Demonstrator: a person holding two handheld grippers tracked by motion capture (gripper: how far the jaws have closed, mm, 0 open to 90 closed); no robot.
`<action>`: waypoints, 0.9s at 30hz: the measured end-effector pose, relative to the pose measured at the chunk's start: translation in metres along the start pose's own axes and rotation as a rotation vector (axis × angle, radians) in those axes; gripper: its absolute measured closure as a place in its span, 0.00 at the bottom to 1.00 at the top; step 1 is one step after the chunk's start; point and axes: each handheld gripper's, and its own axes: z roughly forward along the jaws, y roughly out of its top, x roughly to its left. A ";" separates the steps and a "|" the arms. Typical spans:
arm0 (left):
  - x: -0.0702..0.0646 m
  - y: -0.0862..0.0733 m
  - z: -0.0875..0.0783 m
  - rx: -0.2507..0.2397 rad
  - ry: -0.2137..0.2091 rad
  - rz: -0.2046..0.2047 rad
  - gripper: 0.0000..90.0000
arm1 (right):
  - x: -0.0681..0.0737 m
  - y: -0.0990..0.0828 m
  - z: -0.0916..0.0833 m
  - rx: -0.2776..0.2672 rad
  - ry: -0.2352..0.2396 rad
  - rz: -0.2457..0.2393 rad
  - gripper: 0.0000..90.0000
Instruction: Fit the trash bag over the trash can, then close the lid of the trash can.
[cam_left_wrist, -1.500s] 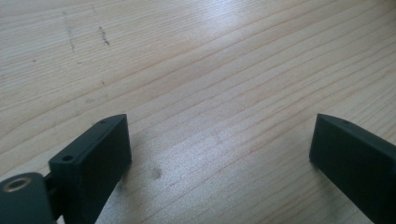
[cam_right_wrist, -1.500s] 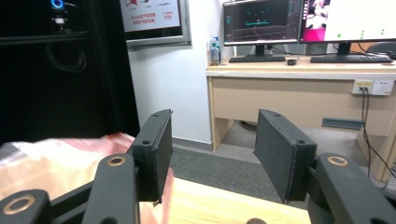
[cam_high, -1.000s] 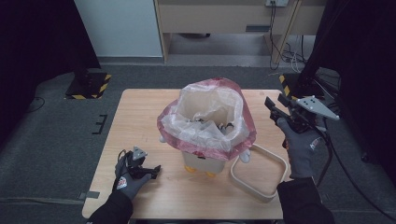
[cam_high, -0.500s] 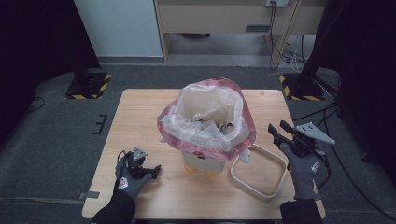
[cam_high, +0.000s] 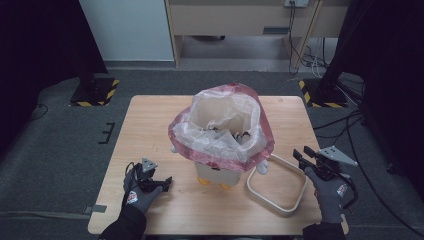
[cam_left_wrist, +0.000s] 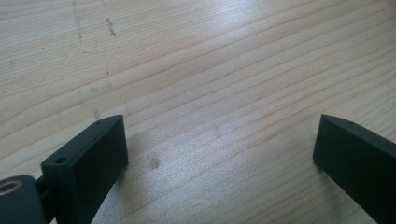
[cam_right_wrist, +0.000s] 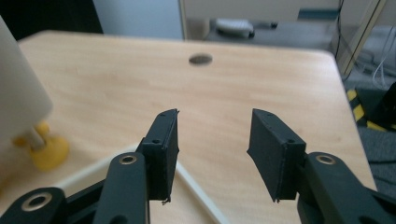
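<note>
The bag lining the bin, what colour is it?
Translucent pink bag, clearest in the high view.

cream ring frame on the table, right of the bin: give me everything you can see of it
The ring frame is a cream, rounded-square hoop, plastic by its look, open in the middle so the wooden table shows through. It lies flat near the table's front right corner, beside the small bin lined with a pink bag. The right gripper hovers at its right side with jaws apart, nothing between them; contact cannot be told.
</note>
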 end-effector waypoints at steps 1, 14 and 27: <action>0.000 0.000 0.000 -0.001 -0.001 -0.001 0.03 | -0.002 -0.003 0.001 0.018 -0.018 -0.005 0.56; 0.000 0.000 0.000 -0.001 -0.004 -0.001 0.03 | -0.029 -0.044 0.012 0.303 -0.039 -0.010 0.62; 0.000 0.000 0.000 -0.001 -0.006 0.000 0.03 | -0.024 -0.048 0.023 0.417 -0.013 -0.106 0.85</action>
